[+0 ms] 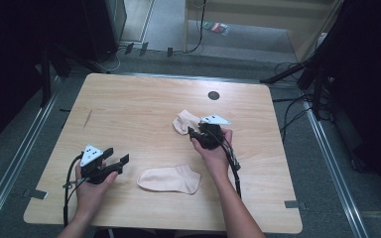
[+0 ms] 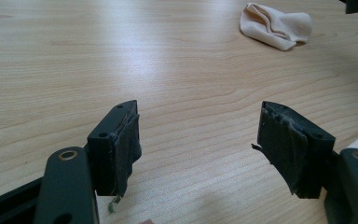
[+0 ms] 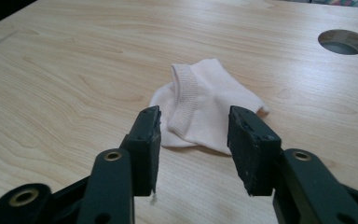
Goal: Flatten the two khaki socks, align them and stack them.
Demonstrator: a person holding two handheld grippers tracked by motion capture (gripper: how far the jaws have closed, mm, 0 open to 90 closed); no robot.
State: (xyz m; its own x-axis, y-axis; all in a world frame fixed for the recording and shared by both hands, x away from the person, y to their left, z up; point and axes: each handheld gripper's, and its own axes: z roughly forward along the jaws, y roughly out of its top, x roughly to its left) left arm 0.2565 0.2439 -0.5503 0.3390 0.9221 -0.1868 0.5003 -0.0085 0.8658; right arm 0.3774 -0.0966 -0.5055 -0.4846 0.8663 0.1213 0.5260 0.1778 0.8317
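Nearest, at the lower left of the high view, the left gripper (image 1: pixel 120 161) is held just over the wooden table (image 1: pixel 129 104) with jaws spread and nothing between them. Beside it, at lower centre, a flat peach sock (image 1: pixel 169 179) is laid out, untouched. Farther up, right of centre, the right gripper (image 1: pixel 192 133) is pointed at a crumpled sock (image 3: pixel 205 105); its jaws are parted, with the sock just beyond the pads (image 3: pixel 151 140). Nothing is gripped yet, so picking up and pairing the socks are judged to be still ahead.
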